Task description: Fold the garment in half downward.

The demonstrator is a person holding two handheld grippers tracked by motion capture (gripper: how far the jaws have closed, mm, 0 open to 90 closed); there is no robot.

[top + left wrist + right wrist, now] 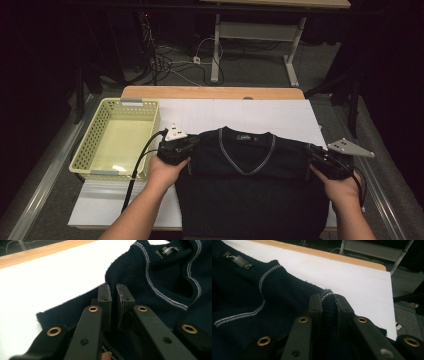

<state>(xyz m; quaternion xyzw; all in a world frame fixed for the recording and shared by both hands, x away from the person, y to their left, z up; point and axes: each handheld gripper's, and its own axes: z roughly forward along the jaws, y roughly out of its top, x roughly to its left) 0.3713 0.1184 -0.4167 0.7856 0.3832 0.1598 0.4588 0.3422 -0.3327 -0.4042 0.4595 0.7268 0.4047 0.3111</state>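
Observation:
A dark navy V-neck sweater (240, 170) with a pale striped neckline lies on the white sheet (250, 115), collar toward the far side. Its upper part seems raised between the two hands. My left gripper (189, 146) grips its left side near the shoulder. In the left gripper view the jaws (113, 293) stand almost together over the dark knit (162, 282). My right gripper (311, 154) holds the opposite side. In the right gripper view a fold of striped-edged fabric (328, 296) is pinched between the jaws. The neck label (232, 258) shows farther off.
A pale yellow mesh basket (87, 145) stands at the table's left, close to my left gripper. The wooden far edge (210, 92) borders the sheet. Cables (170, 60) and another table's legs (216, 50) are on the floor beyond.

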